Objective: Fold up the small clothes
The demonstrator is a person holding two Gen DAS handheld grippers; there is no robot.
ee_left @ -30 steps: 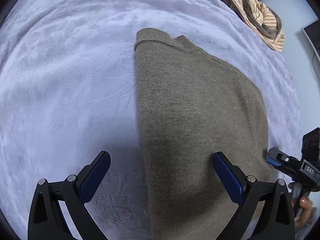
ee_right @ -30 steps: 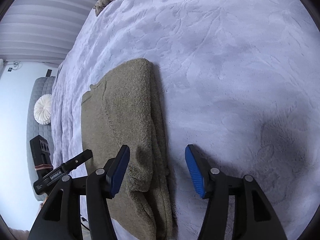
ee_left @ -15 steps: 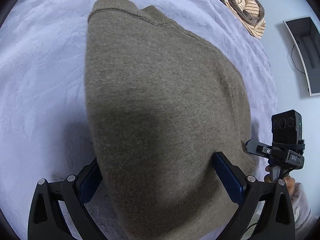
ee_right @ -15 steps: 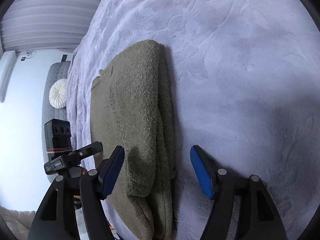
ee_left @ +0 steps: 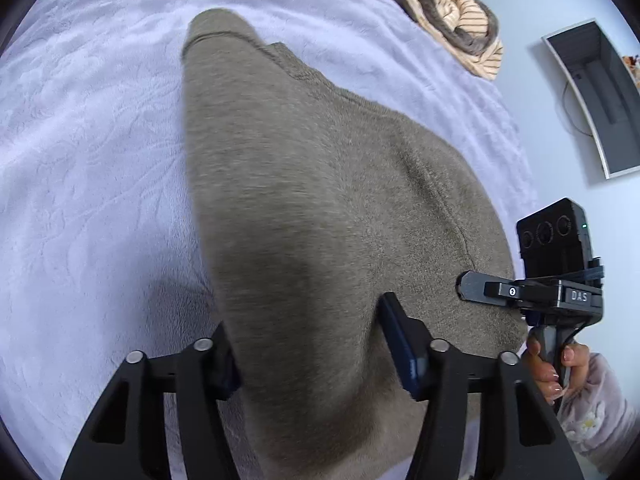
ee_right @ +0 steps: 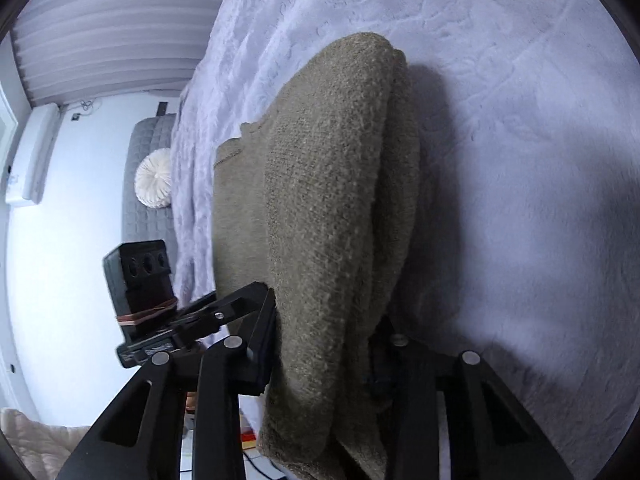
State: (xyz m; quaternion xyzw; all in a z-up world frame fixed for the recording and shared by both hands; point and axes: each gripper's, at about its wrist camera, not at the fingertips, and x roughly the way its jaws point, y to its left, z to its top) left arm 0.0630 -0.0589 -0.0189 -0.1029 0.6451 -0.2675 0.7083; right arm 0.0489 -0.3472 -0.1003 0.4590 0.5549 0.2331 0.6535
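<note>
Left gripper (ee_left: pixel 308 344): the jaws have just been closing and are seen clamped on the near edge of the sweater (ee_left: pixel 320 208), with the knit bulging up between the two blue pads; the left pad is half buried under the cloth. Right gripper (ee_right: pixel 324 344): the jaws have likewise just been closing and are pressed on the sweater's (ee_right: pixel 320 200) near right edge, where several layers are stacked, so that the whole thickness is taken in one bite. The two grips are set on the same near hem, one toward each corner, presumably so that the edge can be carried as a straight line and laid over without sagging in the middle.

The sweater lies on the bed (ee_left: pixel 88 152), already narrowed into a long strip: its sides are doubled inward, as the rolled right edge in the right wrist view shows. The collar end lies far from the grippers, flat on the blanket. The step in hand is judged to be the cross fold, near hem to far collar.

In the left wrist view the right gripper (ee_left: pixel 532 292) is seen at the right, held by a hand (ee_left: pixel 552 364) in a pale sleeve. A striped garment (ee_left: pixel 456 12) is heaped at the far right of the bed, well apart from the sweater, probably awaiting folding.
</note>
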